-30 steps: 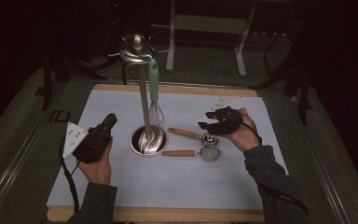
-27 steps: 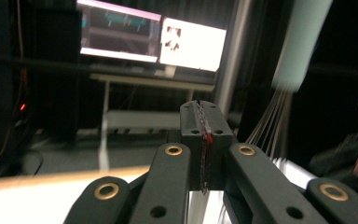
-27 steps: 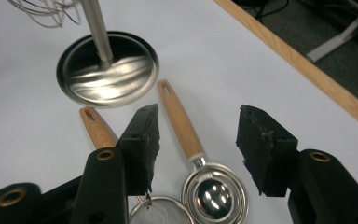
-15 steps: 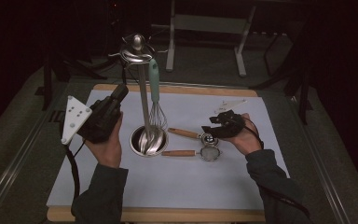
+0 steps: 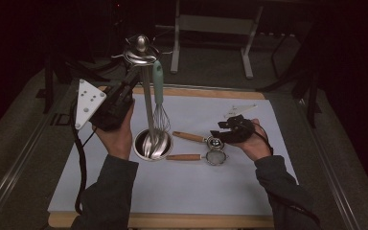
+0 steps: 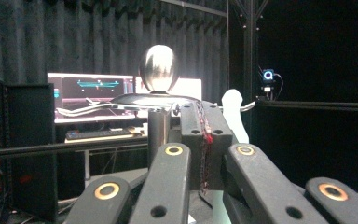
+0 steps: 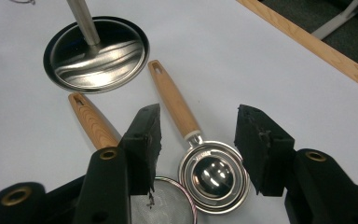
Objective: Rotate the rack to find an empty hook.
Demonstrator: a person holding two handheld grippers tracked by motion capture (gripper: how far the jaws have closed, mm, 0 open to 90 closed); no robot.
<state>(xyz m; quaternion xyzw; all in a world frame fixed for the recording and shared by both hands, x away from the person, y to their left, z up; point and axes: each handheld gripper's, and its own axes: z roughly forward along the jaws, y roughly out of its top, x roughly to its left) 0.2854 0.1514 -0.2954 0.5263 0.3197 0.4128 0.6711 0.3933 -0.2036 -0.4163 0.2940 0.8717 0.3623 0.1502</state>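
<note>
Table (image 5: pixel 211 201): wooden-edged, covered by a pale mat, dark surroundings.

Utensil stand (image 5: pixel 146 96): steel post rising from a round dished base (image 7: pixel 98 53) at mat centre-left, capped by a ball knob (image 6: pixel 158 67) over a ring of hook arms. A whisk (image 5: pixel 159 103) with a mint-green handle hangs from one hook just right of the post, its wire head low, close above the base.

Left tool (image 5: pixel 135 76): held up off the table in the left hand (image 5: pixel 117 136), left of the post, its tip at the top of the stand near the hook ring. In the left gripper view the jaws are pressed together, with the post and knob directly beyond them. Whether the tips touch the stand cannot be told; the high view is too dark there. Nothing is seen pinched between the jaws.

Right tool (image 7: pixel 198 140): held low in the right hand (image 5: pixel 254 141) at the right of the mat, jaws spread wide, empty. It hovers over two utensils lying right of the base.

Measuring spoon (image 7: pixel 214 175): wooden handle, steel bowl; the bowl lies between the spread jaws, not touched by either pad.

Small strainer (image 7: pixel 168 205): wooden handle, mesh bowl; lies just nearer, roughly parallel, its mesh partly under the left-hand jaw in the right gripper view.
</note>
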